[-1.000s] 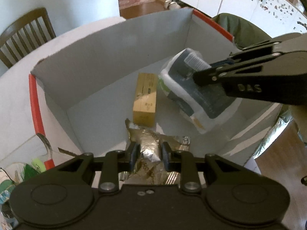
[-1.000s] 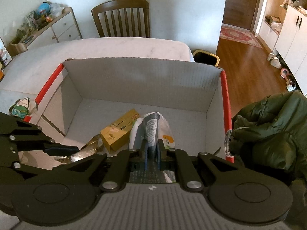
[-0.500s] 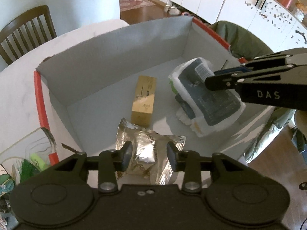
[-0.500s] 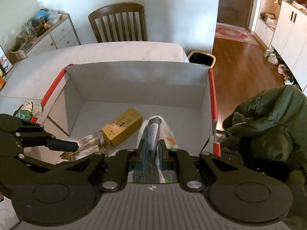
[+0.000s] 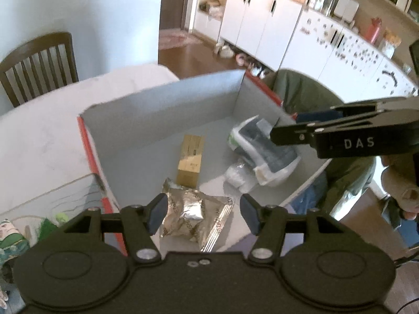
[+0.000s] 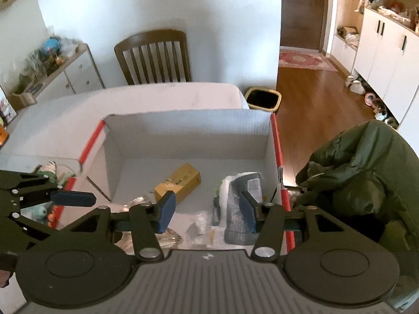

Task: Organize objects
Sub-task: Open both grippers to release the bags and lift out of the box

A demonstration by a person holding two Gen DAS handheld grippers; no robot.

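1. Left hand-held gripper (image 5: 200, 216): jaws spread wide and holding nothing, above the near edge of the cardboard box (image 5: 162, 110).
2. Right hand-held gripper (image 6: 207, 210): jaws spread and empty. In the left wrist view it enters from 3 o'clock, and the white letters "DAS" can be read on its side.
3. Cardboard box: open-topped, grey-white inside, red along its side rims, standing on the pale counter (image 5: 42, 130). All the sorted things lie on its floor.
4. Foil packet (image 5: 195, 216): crinkled and silver, lying flat at the 6 o'clock end of the box floor in the left wrist view, directly between the left jaws. It carries dark print that is too small to read.
5. Yellow carton (image 5: 190, 160): a small oblong box lying at the centre of the floor, its near end just beside the foil packet. A dark label shows on its top, but the text is illegible.
6. Plastic-wrapped pack (image 5: 264, 154): white and blue-grey, resting at 3 o'clock of the carton against the right wall. In the right wrist view it lies just beside the right-hand finger (image 6: 247, 213). A printed label on its upper end cannot be read.
7. Clear plastic bag (image 5: 237, 175): crumpled, touching the pack's near side.
8. Green jacket (image 6: 361, 172): heaped outside the box at 3 o'clock in the right wrist view.
9. Wooden chair (image 6: 154, 57): at 12 o'clock, beyond the counter.
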